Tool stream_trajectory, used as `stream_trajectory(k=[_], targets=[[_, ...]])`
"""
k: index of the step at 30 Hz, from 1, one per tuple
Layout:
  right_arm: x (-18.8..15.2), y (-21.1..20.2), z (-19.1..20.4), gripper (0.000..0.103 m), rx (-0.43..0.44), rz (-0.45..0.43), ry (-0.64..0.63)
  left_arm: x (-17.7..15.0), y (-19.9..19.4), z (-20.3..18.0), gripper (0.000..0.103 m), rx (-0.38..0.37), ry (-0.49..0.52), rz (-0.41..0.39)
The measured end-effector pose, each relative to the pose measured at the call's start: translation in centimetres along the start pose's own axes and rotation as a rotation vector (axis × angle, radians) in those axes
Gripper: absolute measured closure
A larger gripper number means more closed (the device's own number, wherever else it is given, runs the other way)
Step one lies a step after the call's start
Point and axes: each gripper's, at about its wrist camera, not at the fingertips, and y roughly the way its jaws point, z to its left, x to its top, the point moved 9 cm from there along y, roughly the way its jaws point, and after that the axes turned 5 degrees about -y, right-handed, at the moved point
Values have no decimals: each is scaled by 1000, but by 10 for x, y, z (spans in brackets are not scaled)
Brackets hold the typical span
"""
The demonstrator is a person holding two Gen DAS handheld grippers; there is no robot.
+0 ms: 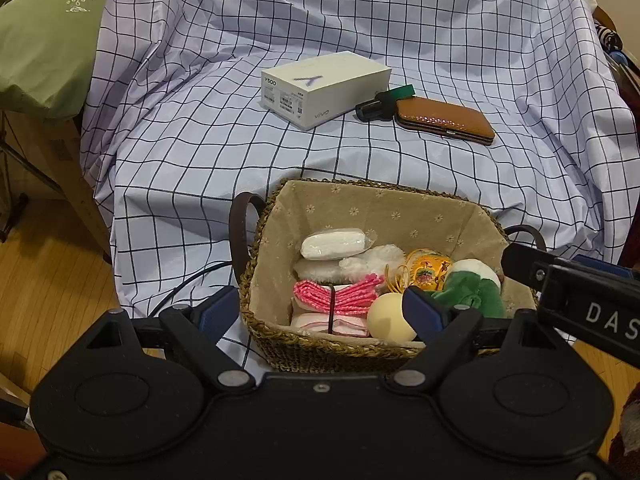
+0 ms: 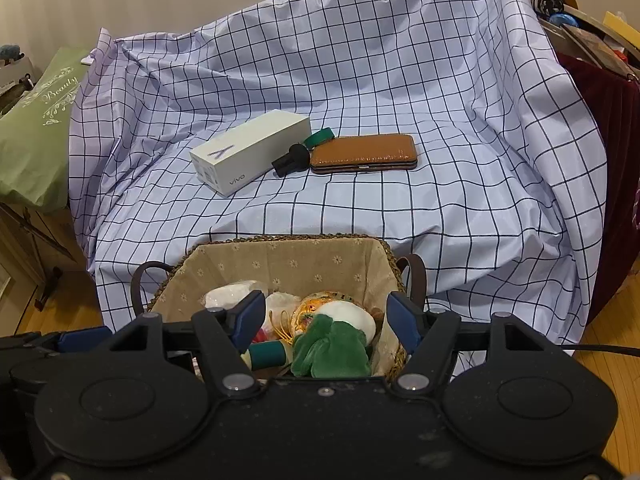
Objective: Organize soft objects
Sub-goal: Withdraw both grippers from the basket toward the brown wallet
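Observation:
A woven basket point(image 1: 320, 350) with a floral beige lining stands in front of a checked cloth-covered seat; it also shows in the right wrist view point(image 2: 280, 258). Inside lie a white packet point(image 1: 334, 243), white fluffy items point(image 1: 372, 260), a pink cord bundle point(image 1: 340, 294), a cream ball point(image 1: 390, 317), an orange ornament point(image 1: 428, 270) and a green-and-white plush point(image 1: 472, 286) point(image 2: 336, 340). My left gripper point(image 1: 320, 312) is open above the basket's near rim. My right gripper point(image 2: 326, 320) is open over the plush, empty.
On the checked cloth point(image 1: 200, 140) lie a white phone box point(image 1: 324, 88), a black and green tool point(image 1: 380, 104) and a brown leather case point(image 1: 444, 120). A green pillow point(image 1: 44, 36) is at left. Dark red fabric point(image 2: 608, 140) and clutter are at right. Wooden floor below.

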Motion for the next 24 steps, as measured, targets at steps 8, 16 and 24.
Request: stream_trajectory(k=[8, 16, 24], targets=[[-2, 5, -3, 32, -10, 20, 4, -1, 3, 1, 18, 10, 1, 9], [-6, 9, -9, 31, -24, 34, 15, 2, 3, 7, 18, 26, -29, 1], [-8, 18, -10, 30, -27, 59, 11, 11, 5, 13, 18, 58, -45, -25]])
